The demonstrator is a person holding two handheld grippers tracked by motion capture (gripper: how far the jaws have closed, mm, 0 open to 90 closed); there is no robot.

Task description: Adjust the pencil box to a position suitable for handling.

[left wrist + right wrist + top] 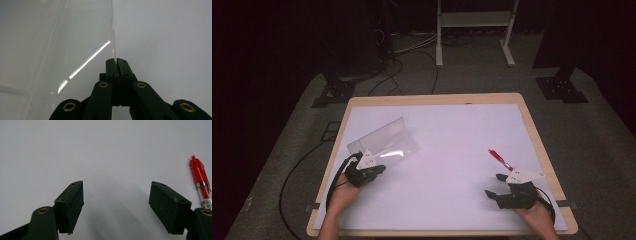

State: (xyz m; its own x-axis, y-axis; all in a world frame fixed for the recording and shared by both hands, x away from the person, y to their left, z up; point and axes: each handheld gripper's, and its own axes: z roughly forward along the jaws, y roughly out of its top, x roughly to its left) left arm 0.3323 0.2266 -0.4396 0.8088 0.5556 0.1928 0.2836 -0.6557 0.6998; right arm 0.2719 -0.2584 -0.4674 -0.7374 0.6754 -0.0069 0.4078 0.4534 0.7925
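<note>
A: Left claw (pixel 379 169), near-left part of the white surface (pixel 452 140). Jaws fully together. In the left gripper view the pads (pixel 111 67) pinch the thin edge of a clear plastic case (pixel 75 37), which runs up out of the seam between them.

B: Confirmed from the high view. The clear plastic case (pixel 384 142) lies open on the left half of the surface, one leaf tilted up at the far side, the other flat and catching a streak of glare. The left claw meets it at the near edge of the flat leaf. Left hand (pixel 343 192) comes in from the bottom edge, cable looping off to the left.

A: Right claw (pixel 495 184)?

B: Jaws wide apart, nothing between them. In the right gripper view the right claw (pixel 116 197) frames bare white surface.

A: Pen?

B: Red pen (pixel 501 159) lies flat on the right side of the surface, just beyond the right claw, angled toward the far left. In the right gripper view the red pen (pixel 200 182) sits just outside one pad (pixel 170 205), button end away from the camera. Not touched.

A: Pen and case well apart, each on its own half of the surface.
</note>
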